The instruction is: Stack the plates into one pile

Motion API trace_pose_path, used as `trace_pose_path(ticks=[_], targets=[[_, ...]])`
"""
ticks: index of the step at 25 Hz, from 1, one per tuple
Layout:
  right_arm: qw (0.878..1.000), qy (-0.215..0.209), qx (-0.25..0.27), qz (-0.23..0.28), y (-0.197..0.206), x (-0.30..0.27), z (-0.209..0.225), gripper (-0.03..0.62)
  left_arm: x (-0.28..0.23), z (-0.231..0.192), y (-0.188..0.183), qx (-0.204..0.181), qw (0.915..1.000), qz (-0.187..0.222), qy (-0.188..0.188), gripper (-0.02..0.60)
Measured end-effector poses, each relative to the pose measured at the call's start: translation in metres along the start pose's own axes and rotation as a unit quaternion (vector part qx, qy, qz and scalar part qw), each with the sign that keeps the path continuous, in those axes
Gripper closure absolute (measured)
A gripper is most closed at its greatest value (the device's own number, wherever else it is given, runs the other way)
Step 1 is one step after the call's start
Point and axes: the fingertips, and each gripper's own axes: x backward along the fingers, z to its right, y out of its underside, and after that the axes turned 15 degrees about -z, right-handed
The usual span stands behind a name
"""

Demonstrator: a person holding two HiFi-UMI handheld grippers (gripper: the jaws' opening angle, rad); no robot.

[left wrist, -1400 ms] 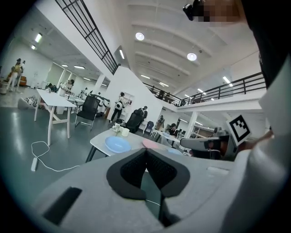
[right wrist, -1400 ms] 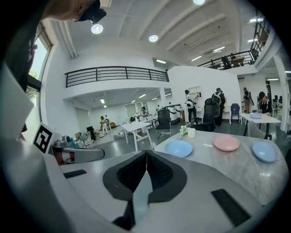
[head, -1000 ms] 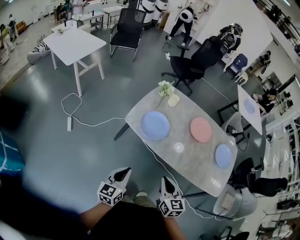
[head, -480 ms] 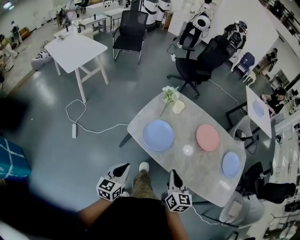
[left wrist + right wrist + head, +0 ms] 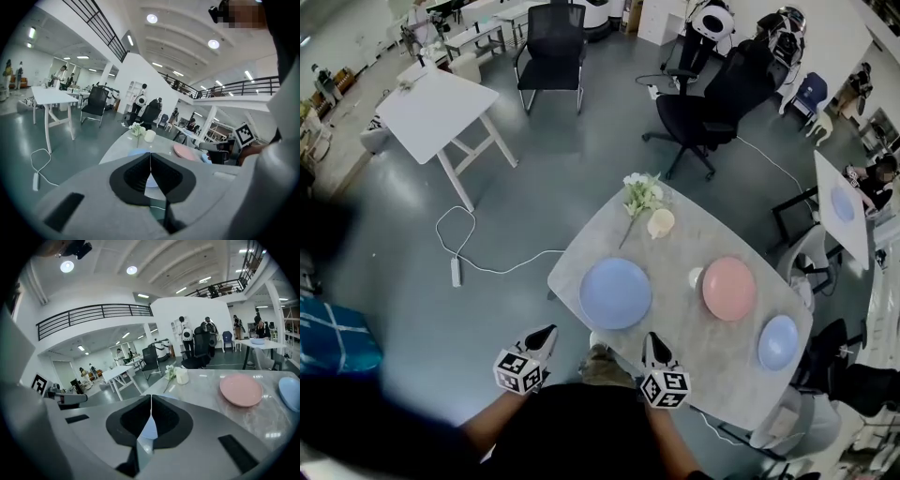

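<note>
Three plates lie apart on the grey marble table: a large blue plate near its left end, a pink plate in the middle, and a small blue plate to the right. My left gripper is shut and empty, over the floor just short of the table's near edge. My right gripper is shut and empty too, its tip at the edge below the large blue plate. The right gripper view shows the pink plate and the small blue plate ahead to the right.
White flowers and a cream cup stand at the table's far end, with a small white object beside the pink plate. A black office chair and a white table stand beyond. A cable lies on the floor.
Both grippers have moved forward and down towards the table's near edge, and the table now sits closer in the head view. Both stayed shut; the plates have not moved.
</note>
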Motion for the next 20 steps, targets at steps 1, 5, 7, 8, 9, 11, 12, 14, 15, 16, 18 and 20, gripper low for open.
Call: trace_pose_path(ticks=[1, 5, 7, 8, 9, 11, 12, 14, 15, 16, 18, 20], targets=[[1.000, 0.001, 0.000, -0.012, 0.000, -0.012, 0.011, 0.580, -0.016, -0.007, -0.001, 0.010, 0.9999, -0.010, -0.002, 0.565], [0.998, 0.003, 0.007, -0.057, 0.005, -0.062, 0.050, 0.580, -0.076, -0.032, 0.000, 0.015, 0.9984, -0.053, -0.014, 0.563], [0.996, -0.001, 0.006, -0.085, 0.012, -0.085, 0.066, 0.580, -0.098, -0.043, 0.004, 0.018, 0.9965, -0.079, -0.018, 0.562], [0.995, -0.002, 0.006, -0.100, 0.016, -0.094, 0.073, 0.579, -0.105, -0.048, 0.007, 0.026, 0.9952, -0.092, -0.019, 0.553], [0.993, -0.003, 0.005, -0.114, 0.021, -0.103, 0.080, 0.579, -0.113, -0.052, 0.011, 0.036, 0.9938, -0.103, -0.021, 0.542], [0.990, -0.005, 0.002, -0.139, 0.028, -0.121, 0.092, 0.575, -0.130, -0.060, 0.015, 0.051, 0.9909, -0.122, -0.025, 0.514], [0.989, -0.007, -0.001, -0.149, 0.031, -0.130, 0.098, 0.561, -0.140, -0.064, 0.016, 0.057, 0.9897, -0.129, -0.025, 0.485], [0.985, -0.013, -0.012, -0.169, 0.037, -0.147, 0.107, 0.504, -0.159, -0.070, 0.017, 0.069, 0.9872, -0.142, -0.024, 0.451], [0.984, -0.015, -0.018, -0.178, 0.041, -0.153, 0.110, 0.502, -0.167, -0.073, 0.018, 0.077, 0.9855, -0.149, -0.025, 0.448], [0.982, -0.015, -0.023, -0.187, 0.045, -0.159, 0.112, 0.501, -0.174, -0.076, 0.021, 0.088, 0.9832, -0.158, -0.025, 0.444], [0.979, -0.012, -0.033, -0.202, 0.053, -0.169, 0.117, 0.497, -0.188, -0.084, 0.026, 0.119, 0.9764, -0.179, -0.024, 0.418], [0.976, -0.008, -0.045, -0.213, 0.058, -0.179, 0.123, 0.496, -0.203, -0.088, 0.030, 0.134, 0.9702, -0.201, -0.024, 0.405]])
